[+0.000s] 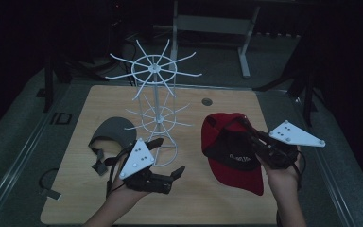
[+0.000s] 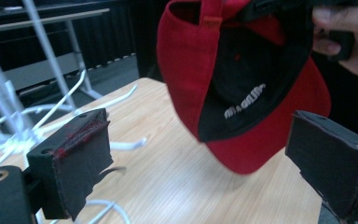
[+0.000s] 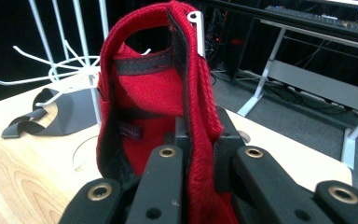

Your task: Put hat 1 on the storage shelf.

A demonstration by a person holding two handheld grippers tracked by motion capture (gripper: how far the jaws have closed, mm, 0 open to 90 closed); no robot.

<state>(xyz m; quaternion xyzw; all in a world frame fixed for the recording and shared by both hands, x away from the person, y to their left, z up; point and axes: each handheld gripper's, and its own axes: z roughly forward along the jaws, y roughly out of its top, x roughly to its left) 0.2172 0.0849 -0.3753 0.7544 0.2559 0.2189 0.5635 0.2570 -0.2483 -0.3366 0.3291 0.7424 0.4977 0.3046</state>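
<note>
Between the jaws of our right gripper (image 3: pixel 193 154) sits a fold of the red cap (image 3: pixel 154 93): they are pinched tight on the fabric of its rim, and the cap hangs from them lifted off the surface (image 1: pixel 123 101), its black-lined brim drooping below and its open back strap rising just beyond the jaw tips. Our left gripper (image 2: pixel 200 163) has its jaws spread wide with nothing between them, and the cap (image 2: pixel 242 79) hangs ahead of them and a little above, apart from both pads. We judge the step in hand to be carrying the cap toward the white wire stand (image 1: pixel 155 101), which rises off to the side of the left jaws and well beyond the right ones, with the hanging itself not yet done. The next move, as we read it, calls for raising the cap to the level of one of the stand's curved prongs and threading the gap above the back strap over a prong tip; the free left jaws could steady the brim or hold the opening wide. Farther out, past the stand, a grey visor (image 1: pixel 113 135) lies flat on the surface. White stitched lettering runs across the black front of the cap, but it is too blurred to read, and a small tag inside the crown is too small to make out
</note>
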